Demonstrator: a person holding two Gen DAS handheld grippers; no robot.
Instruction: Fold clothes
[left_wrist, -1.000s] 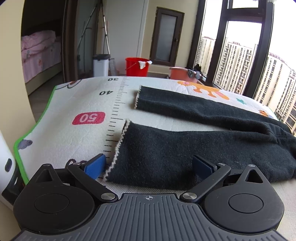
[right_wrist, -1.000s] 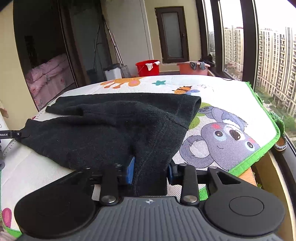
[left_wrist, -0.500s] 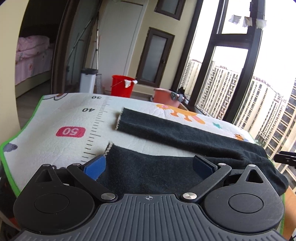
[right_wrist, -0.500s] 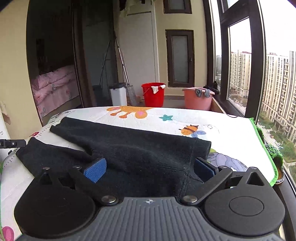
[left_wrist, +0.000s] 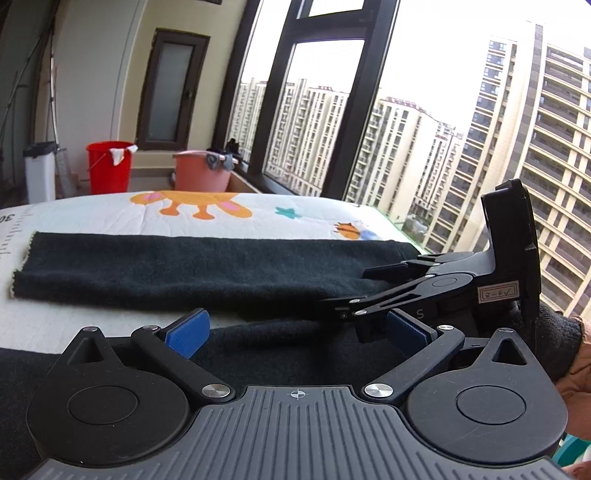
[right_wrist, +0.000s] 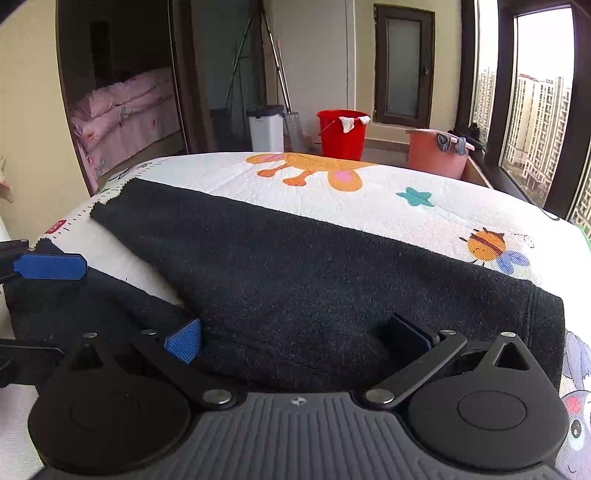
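Note:
Dark pants (right_wrist: 314, 277) lie flat on a cartoon-print play mat (right_wrist: 369, 206), legs stretched to the left. The far leg (left_wrist: 184, 269) lies straight, and the near leg (left_wrist: 277, 350) runs under both tools. My left gripper (left_wrist: 299, 330) is open over the near leg, with nothing pinched. My right gripper (right_wrist: 295, 338) is open wide above the waist end, its pads off the cloth. In the left wrist view its black housing (left_wrist: 509, 240) stands at the right, held by a gloved hand (left_wrist: 554, 332). One blue left pad (right_wrist: 50, 266) shows at the right view's left edge.
Beyond the mat's far edge stand a red bucket (left_wrist: 109, 166), an orange basin (left_wrist: 201, 171) and a white bin (left_wrist: 38, 173). Tall windows run along the right. A bed with pink covers (right_wrist: 122, 107) shows through a doorway on the left.
My right gripper let go of the bunched waist cloth and opened wide; the cloth now lies flat. My left gripper stayed open and swung right, bringing the right tool into its view.

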